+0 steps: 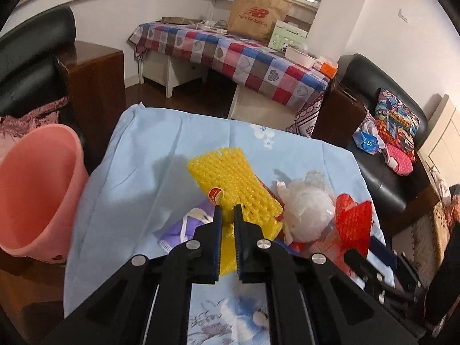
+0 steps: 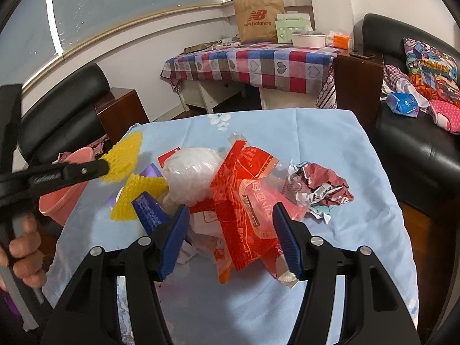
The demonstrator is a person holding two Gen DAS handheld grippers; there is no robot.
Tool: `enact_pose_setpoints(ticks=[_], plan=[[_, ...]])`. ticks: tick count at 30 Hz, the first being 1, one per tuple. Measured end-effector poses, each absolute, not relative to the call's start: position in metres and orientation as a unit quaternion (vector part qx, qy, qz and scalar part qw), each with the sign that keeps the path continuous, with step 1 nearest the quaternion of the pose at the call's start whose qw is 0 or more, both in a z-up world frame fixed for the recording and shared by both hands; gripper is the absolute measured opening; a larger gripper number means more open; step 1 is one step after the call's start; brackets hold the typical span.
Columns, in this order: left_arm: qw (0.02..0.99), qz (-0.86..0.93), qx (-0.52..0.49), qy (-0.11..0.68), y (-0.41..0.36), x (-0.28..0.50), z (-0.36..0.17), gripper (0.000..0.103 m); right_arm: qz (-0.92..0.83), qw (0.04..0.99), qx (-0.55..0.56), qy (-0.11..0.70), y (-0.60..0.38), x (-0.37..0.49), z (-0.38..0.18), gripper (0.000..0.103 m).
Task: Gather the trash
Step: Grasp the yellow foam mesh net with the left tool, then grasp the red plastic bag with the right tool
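One yellow foam net [image 1: 234, 184] — clenched in the left gripper [image 1: 227, 211]; right gripper [image 2: 230, 215] released.

Left gripper [image 1: 226, 211] clamped, right gripper [image 2: 228, 215] spread

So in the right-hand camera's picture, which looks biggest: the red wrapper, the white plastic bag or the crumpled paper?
Largest to smallest, as they look:
1. red wrapper, though it lies nearest the camera, which inflates it
2. white plastic bag
3. crumpled paper
The last two look close in size, so that order is unsure.
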State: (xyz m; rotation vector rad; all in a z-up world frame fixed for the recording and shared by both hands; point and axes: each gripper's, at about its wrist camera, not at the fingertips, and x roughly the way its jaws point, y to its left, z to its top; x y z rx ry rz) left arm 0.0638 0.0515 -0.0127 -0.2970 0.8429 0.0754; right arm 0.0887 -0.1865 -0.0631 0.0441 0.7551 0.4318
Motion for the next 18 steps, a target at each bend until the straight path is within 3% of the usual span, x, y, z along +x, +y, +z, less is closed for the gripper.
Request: enact_pose_setpoints(ticks=[3,9,18], plan=[[0.902,0.036,-0.141,0.407,0.054,0.056,-0.012,0.007,0.21,0.907,0.015,0.364,-0.181,0.09,-0.062,0.061],[0.903,0.036,-0.14,0.404,0.057,0.046,-0.011,0.007,0.204,0.903,0.012,0.378,-0.175,0.095,-0.065,0.024],[0.911,0.031,-0.136,0.388,0.062,0.025,-0.002,0.007,0.209,0.908,0.003,0.363,-0.169,0.082,-0.049,0.012]])
